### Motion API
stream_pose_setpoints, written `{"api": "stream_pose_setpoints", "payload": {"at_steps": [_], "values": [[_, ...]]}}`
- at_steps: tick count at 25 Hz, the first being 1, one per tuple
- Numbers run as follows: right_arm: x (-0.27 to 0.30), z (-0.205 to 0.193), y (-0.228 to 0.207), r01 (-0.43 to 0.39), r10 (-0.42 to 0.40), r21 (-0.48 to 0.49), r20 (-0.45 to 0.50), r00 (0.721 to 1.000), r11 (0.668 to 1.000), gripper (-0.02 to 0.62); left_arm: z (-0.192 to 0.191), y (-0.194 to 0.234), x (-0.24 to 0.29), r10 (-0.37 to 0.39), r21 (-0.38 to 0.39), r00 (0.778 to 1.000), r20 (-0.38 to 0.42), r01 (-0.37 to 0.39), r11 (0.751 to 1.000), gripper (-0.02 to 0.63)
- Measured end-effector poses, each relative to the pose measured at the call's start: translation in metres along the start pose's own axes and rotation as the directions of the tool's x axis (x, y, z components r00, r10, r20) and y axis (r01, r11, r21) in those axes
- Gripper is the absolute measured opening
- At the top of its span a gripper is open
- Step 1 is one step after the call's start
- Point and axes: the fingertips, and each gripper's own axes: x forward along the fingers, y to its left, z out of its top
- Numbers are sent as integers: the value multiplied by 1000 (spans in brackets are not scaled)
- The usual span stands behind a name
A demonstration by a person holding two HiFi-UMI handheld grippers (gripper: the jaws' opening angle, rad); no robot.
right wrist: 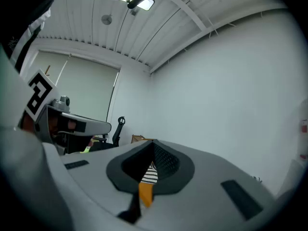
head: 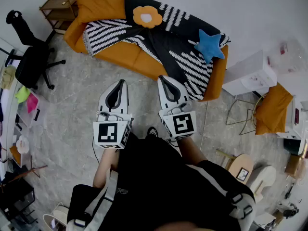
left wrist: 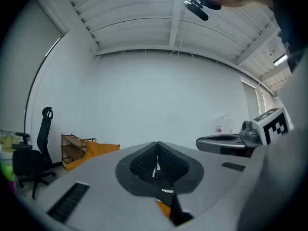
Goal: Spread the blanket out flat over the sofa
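An orange sofa (head: 130, 57) stands against the far wall. A black-and-white striped blanket (head: 178, 52) lies rumpled across it, hanging over the front at the right. On the blanket rest a flower cushion (head: 147, 16) and a blue star cushion (head: 210, 45). My left gripper (head: 121, 84) and right gripper (head: 164, 79) are side by side over the floor, short of the sofa's front, pointing at it. Both are shut and hold nothing. In the left gripper view the left gripper (left wrist: 158, 143) has its jaws together. The right gripper (right wrist: 154, 142) shows the same in the right gripper view.
A black office chair (head: 31, 57) stands at the left, and a wooden side table (head: 60, 6) sits beside the sofa's left end. To the right are a white cabinet (head: 250, 73) and an orange cushion (head: 272, 107) on a stool. Grey floor lies between me and the sofa.
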Motion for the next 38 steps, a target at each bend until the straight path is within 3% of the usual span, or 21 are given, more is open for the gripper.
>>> {"api": "stream_pose_setpoints", "payload": {"at_steps": [7,14,21,26,38], "values": [[25,-11,39,-58,58,23,5,998,998,8,-23,35,-11,-16,-64,999,-28,14,998,23],[50,-43,89,-80,81,8,-93,992,997,21,-51,87,-34,-73,-91,992,-107,63,994,32],[78,-50,135,-78,81,27,-137,987,997,137,-56,148,-54,-99,-102,988,-117,87,991,184],[102,-50,174,-145,148,27,-163,976,989,179,-60,188,-76,-41,-133,993,-113,25,991,238],[184,-46,233,-312,311,16,-125,942,950,222,-62,268,-98,141,-137,983,-117,-156,978,245]]}}
